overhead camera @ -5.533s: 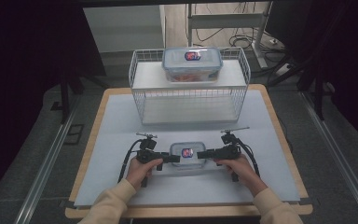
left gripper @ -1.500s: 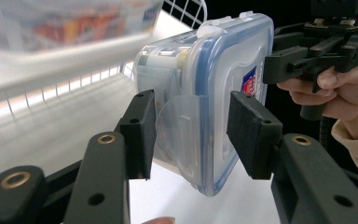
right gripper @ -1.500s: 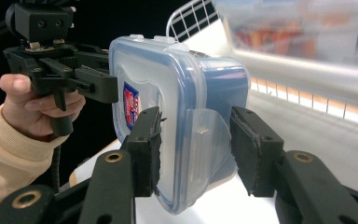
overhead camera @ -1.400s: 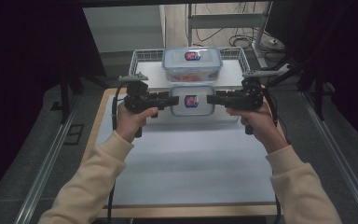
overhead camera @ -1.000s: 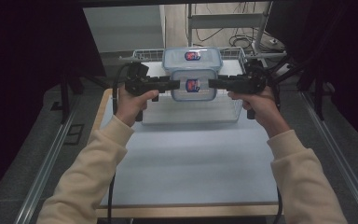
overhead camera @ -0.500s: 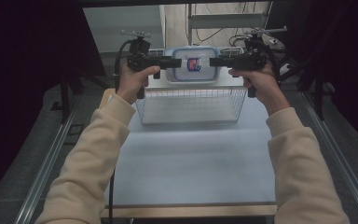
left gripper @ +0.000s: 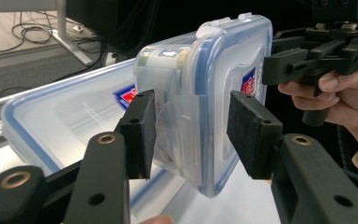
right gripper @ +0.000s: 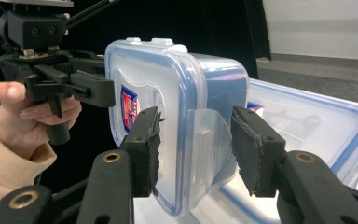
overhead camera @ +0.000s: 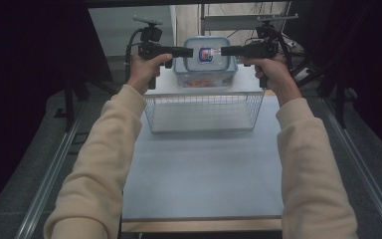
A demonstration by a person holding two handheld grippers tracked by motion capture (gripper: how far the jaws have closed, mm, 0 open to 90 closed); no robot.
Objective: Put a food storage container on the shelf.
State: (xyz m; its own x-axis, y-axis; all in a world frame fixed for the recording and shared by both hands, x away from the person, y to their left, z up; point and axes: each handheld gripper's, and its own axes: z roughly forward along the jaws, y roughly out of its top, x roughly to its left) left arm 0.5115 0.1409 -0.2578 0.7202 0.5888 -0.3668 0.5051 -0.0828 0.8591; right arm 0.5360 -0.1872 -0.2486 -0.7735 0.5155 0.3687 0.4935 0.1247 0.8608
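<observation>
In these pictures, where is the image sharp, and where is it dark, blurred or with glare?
High view: the table is evenly lit, both sides are nearly black, and the container looks small and soft. Left gripper view: the pads and container are sharp, the floor behind is blurred. Right gripper view: soft highlights on the lid, background dark.

The wire basket (overhead camera: 204,113) is the landmark. In front of it the worktop (overhead camera: 204,174) lies bare, wide open between the two sleeves. On top of the basket the way is blocked: the held container (overhead camera: 205,56) hangs just above a second container (left gripper: 70,116), with the left gripper (overhead camera: 189,50) and right gripper (overhead camera: 225,50) closing off either flank.
</observation>
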